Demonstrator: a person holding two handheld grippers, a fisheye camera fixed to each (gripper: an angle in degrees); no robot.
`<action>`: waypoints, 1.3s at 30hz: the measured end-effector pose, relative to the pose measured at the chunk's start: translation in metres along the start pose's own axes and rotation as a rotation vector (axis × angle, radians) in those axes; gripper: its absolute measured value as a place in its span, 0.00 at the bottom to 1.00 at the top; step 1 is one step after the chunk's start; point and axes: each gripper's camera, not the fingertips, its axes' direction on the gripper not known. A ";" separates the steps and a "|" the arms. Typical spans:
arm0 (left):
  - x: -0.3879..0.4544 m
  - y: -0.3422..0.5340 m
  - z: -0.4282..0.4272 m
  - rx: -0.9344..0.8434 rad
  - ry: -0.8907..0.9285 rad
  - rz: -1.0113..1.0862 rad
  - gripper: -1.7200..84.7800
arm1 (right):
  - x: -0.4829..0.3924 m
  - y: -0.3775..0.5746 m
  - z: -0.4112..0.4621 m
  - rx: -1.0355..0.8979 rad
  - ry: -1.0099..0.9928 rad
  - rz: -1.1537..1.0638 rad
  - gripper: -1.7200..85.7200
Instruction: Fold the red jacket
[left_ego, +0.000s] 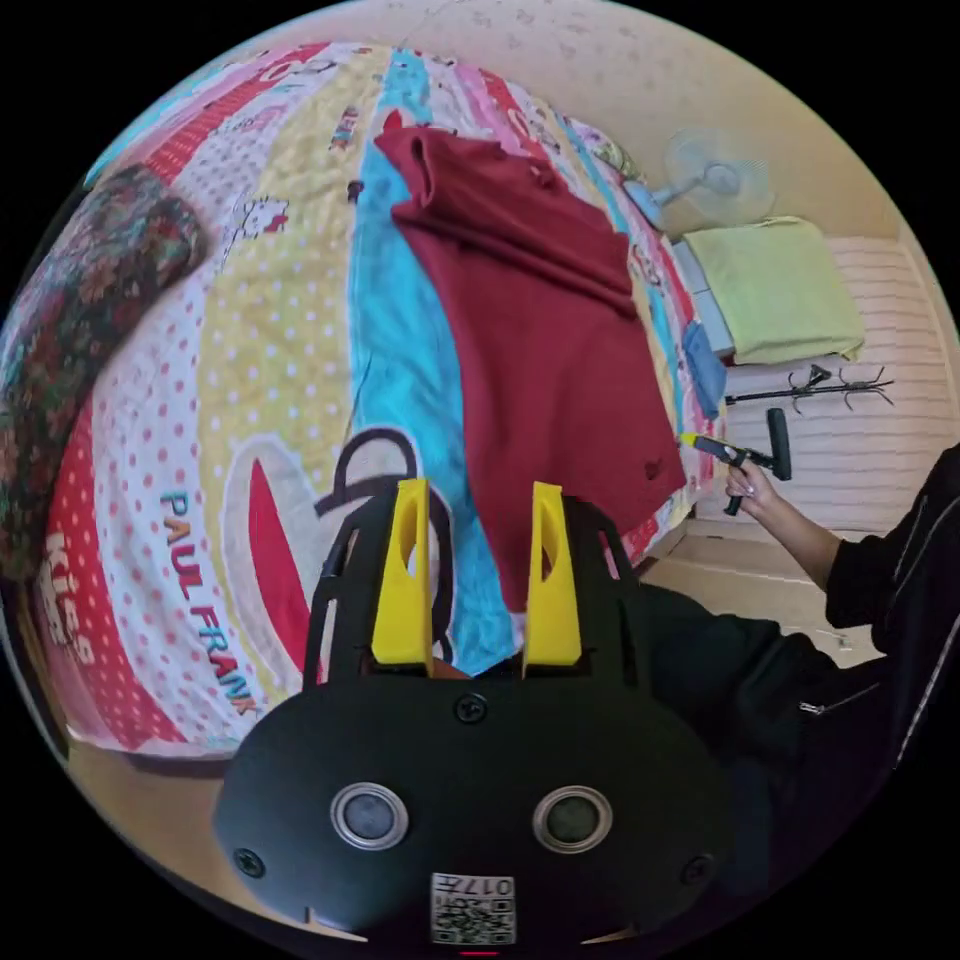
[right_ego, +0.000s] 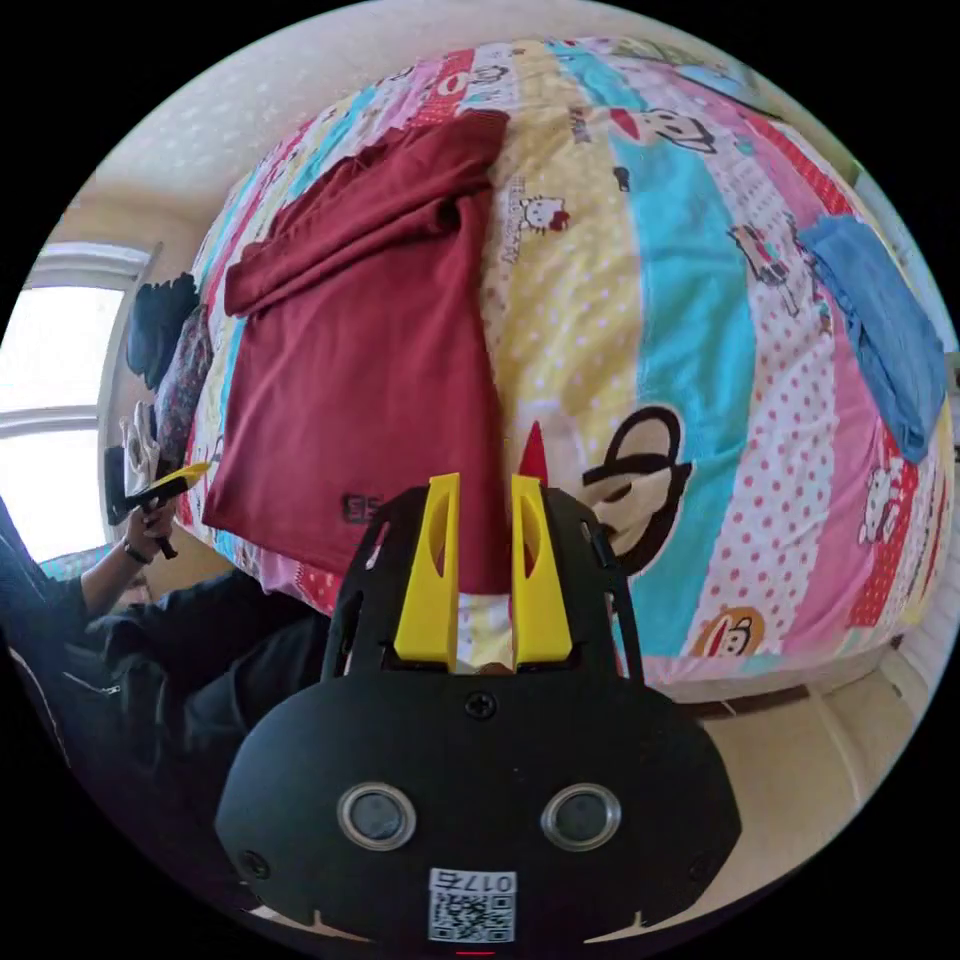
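One patchwork bedspread covers the bed, and one red jacket lies flat on it near the edge. The left gripper view takes in a fan; the right gripper view, a blue cloth. Left gripper and right gripper both gape empty, jacket's hem beyond their tips.

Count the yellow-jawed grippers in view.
2. The left gripper hangs over the red jacket's near edge; the right gripper hangs over the jacket's other near corner. Each also appears small in the other's view.
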 end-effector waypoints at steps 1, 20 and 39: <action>0.002 0.003 0.011 -0.019 -0.005 -0.002 0.19 | 0.008 0.021 0.012 -0.019 -0.014 0.053 0.12; -0.030 -0.020 0.108 -0.088 0.229 -0.166 0.07 | 0.047 0.079 0.025 0.132 -0.140 0.119 0.12; -0.042 0.141 -0.036 -0.094 0.494 -0.197 0.02 | 0.017 0.193 -0.114 -0.131 -0.316 -0.052 0.06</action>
